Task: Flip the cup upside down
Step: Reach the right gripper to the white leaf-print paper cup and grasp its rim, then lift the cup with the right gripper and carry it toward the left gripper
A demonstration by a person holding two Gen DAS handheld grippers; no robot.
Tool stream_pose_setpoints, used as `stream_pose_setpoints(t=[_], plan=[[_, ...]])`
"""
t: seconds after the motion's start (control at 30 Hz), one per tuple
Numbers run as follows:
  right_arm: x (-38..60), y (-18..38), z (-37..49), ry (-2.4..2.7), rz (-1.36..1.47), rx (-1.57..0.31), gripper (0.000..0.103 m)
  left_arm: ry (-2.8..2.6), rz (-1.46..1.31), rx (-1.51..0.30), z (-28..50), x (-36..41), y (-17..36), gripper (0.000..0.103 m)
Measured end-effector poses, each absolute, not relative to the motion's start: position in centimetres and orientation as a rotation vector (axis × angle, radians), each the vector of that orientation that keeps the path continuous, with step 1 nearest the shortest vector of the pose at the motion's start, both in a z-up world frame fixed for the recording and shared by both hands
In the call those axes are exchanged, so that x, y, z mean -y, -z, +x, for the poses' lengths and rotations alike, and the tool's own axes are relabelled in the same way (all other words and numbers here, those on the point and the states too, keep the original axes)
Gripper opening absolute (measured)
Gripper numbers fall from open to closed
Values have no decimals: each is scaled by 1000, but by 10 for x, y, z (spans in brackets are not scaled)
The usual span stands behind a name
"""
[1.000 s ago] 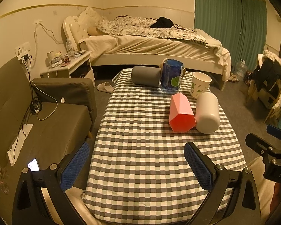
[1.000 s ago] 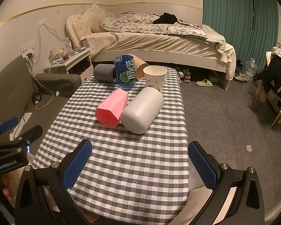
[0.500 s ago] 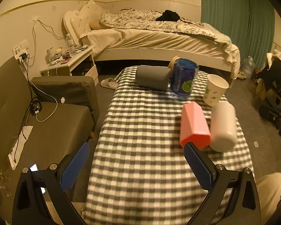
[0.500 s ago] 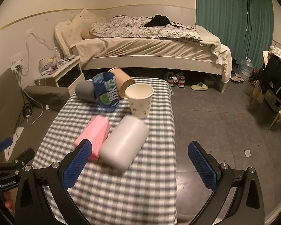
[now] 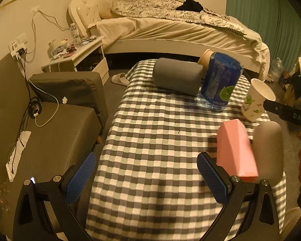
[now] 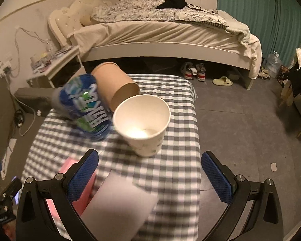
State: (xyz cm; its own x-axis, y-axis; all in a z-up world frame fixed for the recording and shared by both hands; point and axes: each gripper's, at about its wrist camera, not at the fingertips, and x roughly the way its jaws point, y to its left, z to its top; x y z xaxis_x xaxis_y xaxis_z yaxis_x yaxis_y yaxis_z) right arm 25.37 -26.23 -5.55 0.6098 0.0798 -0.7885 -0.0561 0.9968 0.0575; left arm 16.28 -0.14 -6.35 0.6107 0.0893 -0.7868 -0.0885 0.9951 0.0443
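Note:
A white paper cup (image 6: 142,124) with green print stands upright, mouth up, near the right edge of the checked table (image 6: 180,172); it also shows in the left wrist view (image 5: 256,100). My right gripper (image 6: 150,177) is open and empty, just short of the cup and above a lying white cup (image 6: 118,206). My left gripper (image 5: 144,178) is open and empty over the table's near left part. A pink faceted cup (image 5: 235,150) and the white cup (image 5: 268,150) lie on their sides to its right.
A blue printed cup (image 5: 220,80) stands mid-table, with a grey cup (image 5: 176,78) and a brown paper cup (image 6: 116,84) lying beside it. A dark sofa (image 5: 50,136) is left of the table, a bed (image 6: 160,34) behind, open floor (image 6: 240,130) to the right.
My right gripper has moved forward over the pink and white lying cups toward the upright white paper cup. My left gripper has shifted forward and left. Both stayed open.

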Motion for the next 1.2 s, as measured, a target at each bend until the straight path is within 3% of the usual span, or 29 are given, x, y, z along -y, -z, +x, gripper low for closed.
stream_pose_setpoints(t=[0.2,0.4,0.6,0.8,1.2], plan=[[260,72,278,-78,20,-922,102,-100,15,-931,174,3,84,103],[261,85,298,-82,24,-941,93,-97,29,-945,180,3,97,103],[259,86,308,-109,23,-951,62,-102,35,-952,181,2,99,103],[254,63,296,-114,3,-902,61,-107,32,-926,172,2,83,103],[251,-48,206,-153,12,-762,61,-90,20,-803,114,4,16,103]])
